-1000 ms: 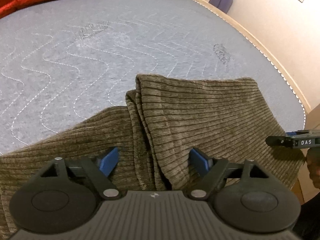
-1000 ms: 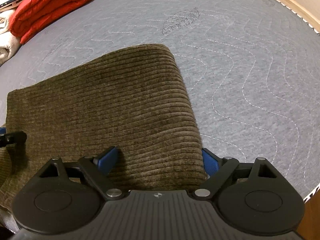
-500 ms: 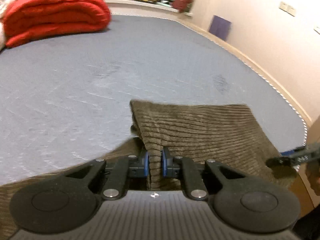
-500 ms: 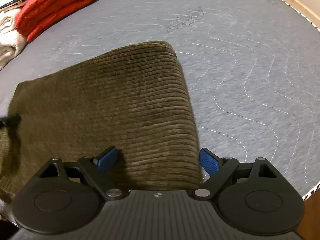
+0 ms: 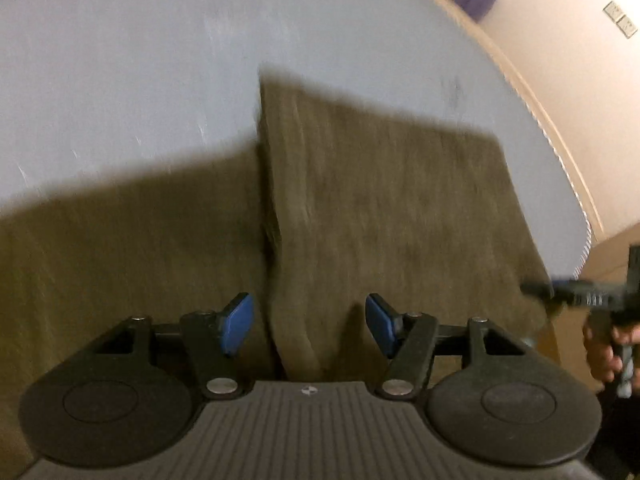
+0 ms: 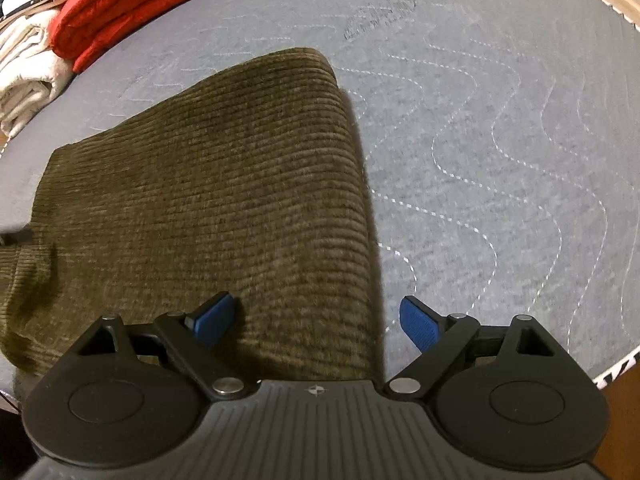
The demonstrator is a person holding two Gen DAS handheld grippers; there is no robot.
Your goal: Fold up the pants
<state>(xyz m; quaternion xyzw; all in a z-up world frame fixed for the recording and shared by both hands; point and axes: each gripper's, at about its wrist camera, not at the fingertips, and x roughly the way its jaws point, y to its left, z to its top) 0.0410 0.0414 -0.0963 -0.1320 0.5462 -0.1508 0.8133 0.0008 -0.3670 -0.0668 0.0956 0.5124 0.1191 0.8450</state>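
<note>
Left wrist view motion-blurred: pants (image 5: 380, 208) ribbing unreadable, mattress (image 5: 140, 80) stitching smeared. Right gripper (image 5: 588, 300) beside pants' right edge blurred, cropped. Pants' near edge hidden under both gripper bodies; blanket (image 6: 132, 4) cropped.

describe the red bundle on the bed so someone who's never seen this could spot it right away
Start from the big grey quilted mattress with its wavy white stitching, and follow it to the far left edge beyond the olive corduroy pants. There lies a puffy red folded quilt. It is the only bright red thing, right beside a stack of cream-white folded cloth.
</note>
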